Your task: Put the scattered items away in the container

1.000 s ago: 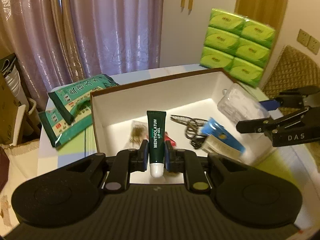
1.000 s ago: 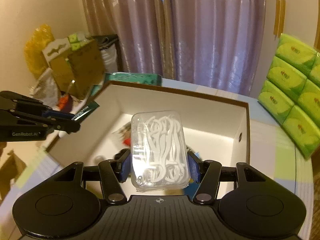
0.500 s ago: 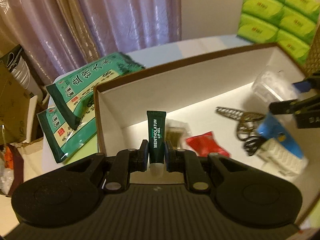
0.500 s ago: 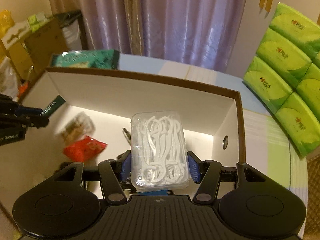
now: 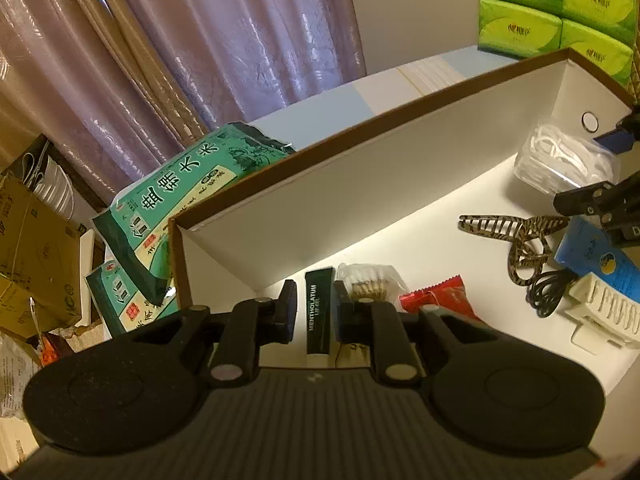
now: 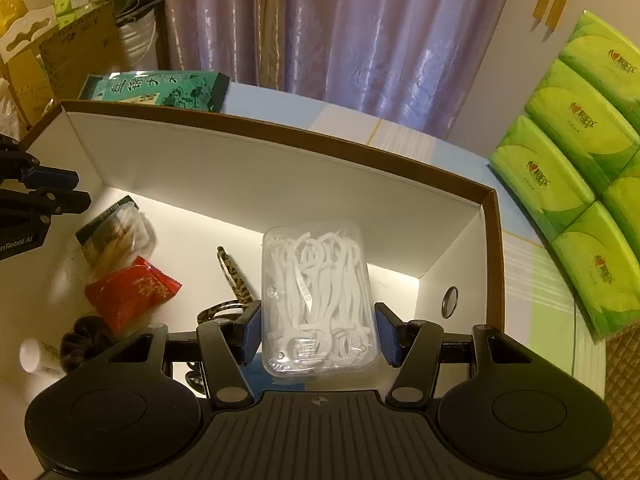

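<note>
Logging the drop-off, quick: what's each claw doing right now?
Left claw: opening, lip gel loose between pads.
Right claw: shut on floss box.

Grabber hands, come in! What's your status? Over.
Left gripper opening, lip gel tube between jaws, inside box. Right gripper shut on floss case, over box. Hair clip close by.

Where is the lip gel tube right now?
In the left wrist view the lip gel tube stands between the opening jaws of the left gripper, inside the white box near its left corner, beside the cotton swab packet.
</note>
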